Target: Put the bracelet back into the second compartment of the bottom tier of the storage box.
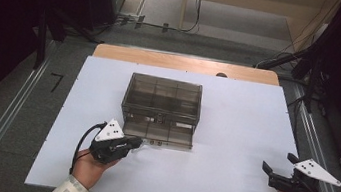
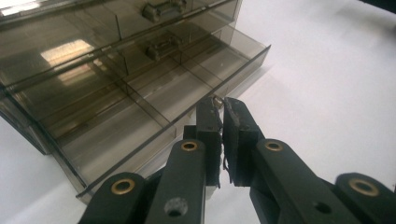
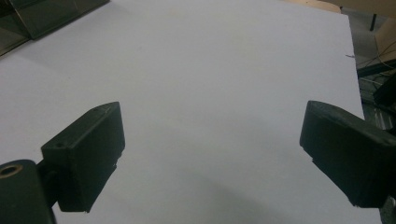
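A smoked clear drawer box (image 1: 163, 97) stands mid-table, its lowest drawer (image 1: 163, 134) pulled out toward me. That drawer (image 2: 140, 105) is split into compartments that look empty, and small metal handles (image 2: 162, 44) sit on the drawer fronts. My left gripper (image 1: 138, 143) lies low at the open drawer's front left corner, jaws shut. In the left gripper view its tips (image 2: 222, 105) meet just over the drawer's front wall, and a tiny glinting bit sits between them, too small to name. My right gripper (image 1: 279, 162) rests open near the table's right front, with nothing between its fingers (image 3: 88, 144).
The white table sheet (image 1: 233, 135) has free room right of the box. A corner of the box (image 3: 37, 14) shows far off in the right gripper view. Metal rails and dark stands flank the table, and cables lie on the floor beyond.
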Demonstrator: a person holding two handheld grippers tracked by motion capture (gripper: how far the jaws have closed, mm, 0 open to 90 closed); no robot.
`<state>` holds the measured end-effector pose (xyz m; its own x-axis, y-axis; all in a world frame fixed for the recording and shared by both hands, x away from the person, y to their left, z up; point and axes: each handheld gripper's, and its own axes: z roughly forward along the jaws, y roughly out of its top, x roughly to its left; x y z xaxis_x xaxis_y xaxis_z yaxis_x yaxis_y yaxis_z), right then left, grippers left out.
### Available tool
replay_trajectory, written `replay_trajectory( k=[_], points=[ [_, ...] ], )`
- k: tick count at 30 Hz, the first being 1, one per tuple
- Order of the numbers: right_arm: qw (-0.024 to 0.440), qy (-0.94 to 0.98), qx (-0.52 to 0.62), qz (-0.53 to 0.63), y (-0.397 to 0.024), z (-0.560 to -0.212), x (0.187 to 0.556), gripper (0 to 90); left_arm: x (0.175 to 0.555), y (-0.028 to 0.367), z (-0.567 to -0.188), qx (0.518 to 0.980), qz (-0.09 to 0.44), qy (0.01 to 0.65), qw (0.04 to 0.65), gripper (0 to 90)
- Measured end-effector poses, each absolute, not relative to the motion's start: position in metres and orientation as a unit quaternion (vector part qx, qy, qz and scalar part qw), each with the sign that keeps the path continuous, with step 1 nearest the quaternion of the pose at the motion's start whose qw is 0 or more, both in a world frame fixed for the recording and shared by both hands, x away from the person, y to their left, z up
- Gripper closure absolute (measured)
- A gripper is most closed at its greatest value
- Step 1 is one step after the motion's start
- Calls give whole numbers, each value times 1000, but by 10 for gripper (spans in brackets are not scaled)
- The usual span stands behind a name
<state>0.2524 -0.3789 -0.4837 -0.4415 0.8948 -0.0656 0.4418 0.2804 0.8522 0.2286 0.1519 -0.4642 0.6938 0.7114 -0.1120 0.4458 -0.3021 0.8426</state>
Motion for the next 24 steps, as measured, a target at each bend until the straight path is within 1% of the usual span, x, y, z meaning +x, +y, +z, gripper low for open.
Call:
replay_trajectory(
  k=[24],
  points=[
    [283,749,445,401,-379,-484,253,52,240,140,-450,788,149,358,479,862]
  ],
)
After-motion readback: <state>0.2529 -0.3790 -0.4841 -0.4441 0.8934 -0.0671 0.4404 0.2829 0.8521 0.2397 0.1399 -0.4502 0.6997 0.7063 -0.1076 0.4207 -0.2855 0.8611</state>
